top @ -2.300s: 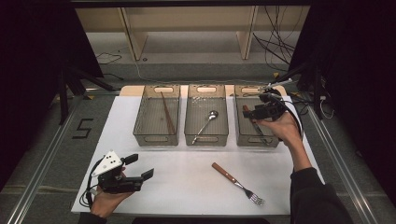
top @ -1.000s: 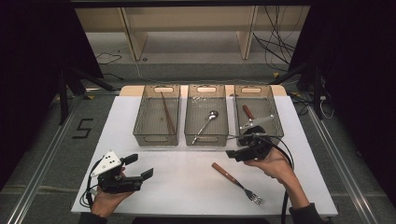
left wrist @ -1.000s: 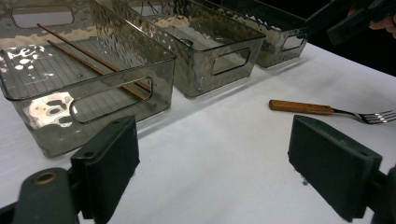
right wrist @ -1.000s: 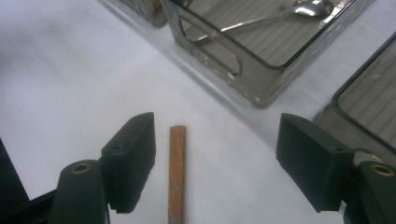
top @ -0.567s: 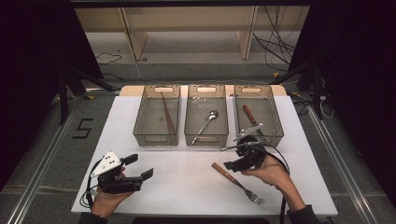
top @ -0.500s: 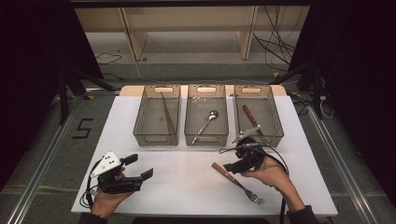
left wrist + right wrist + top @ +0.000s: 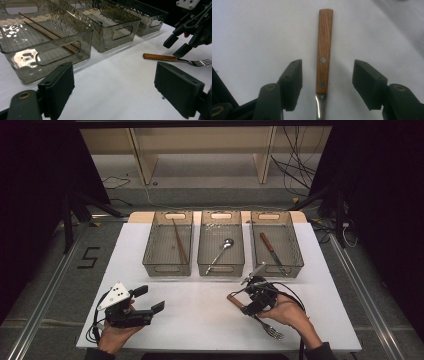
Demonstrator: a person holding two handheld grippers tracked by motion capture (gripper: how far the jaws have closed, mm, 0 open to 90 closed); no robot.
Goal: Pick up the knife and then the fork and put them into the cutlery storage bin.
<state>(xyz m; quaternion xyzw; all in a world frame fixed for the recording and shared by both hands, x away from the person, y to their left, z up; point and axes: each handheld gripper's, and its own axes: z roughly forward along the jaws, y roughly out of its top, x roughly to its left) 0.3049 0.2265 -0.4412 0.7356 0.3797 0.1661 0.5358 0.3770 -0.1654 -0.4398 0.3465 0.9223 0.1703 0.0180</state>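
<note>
A fork [image 7: 234, 299] with a wooden handle lies on the white table [image 7: 200, 320], tines toward the front edge. My right gripper [image 7: 243, 301] is low over it. In the right gripper view its jaws straddle the handle [image 7: 324, 50], one on each side, with a gap on both sides. My right gripper [image 7: 325, 75] has just been closing, and the pads do not touch the wood. The left gripper view shows the fork [image 7: 160, 57] under the right gripper [image 7: 177, 45]. At the front left my left gripper [image 7: 150, 299] rests open with nothing between its pads [image 7: 57, 82].
Three clear grey bins stand in a row at the back of the table. The left bin [image 7: 167, 268] holds chopsticks [image 7: 179, 242], the middle bin [image 7: 221, 268] a spoon [image 7: 222, 249], and the right bin [image 7: 299, 257] a knife [image 7: 270, 247].
My right gripper came from the right bin toward the front and sank over the fork's handle, and its jaws stand narrower. My left gripper stayed put.
</note>
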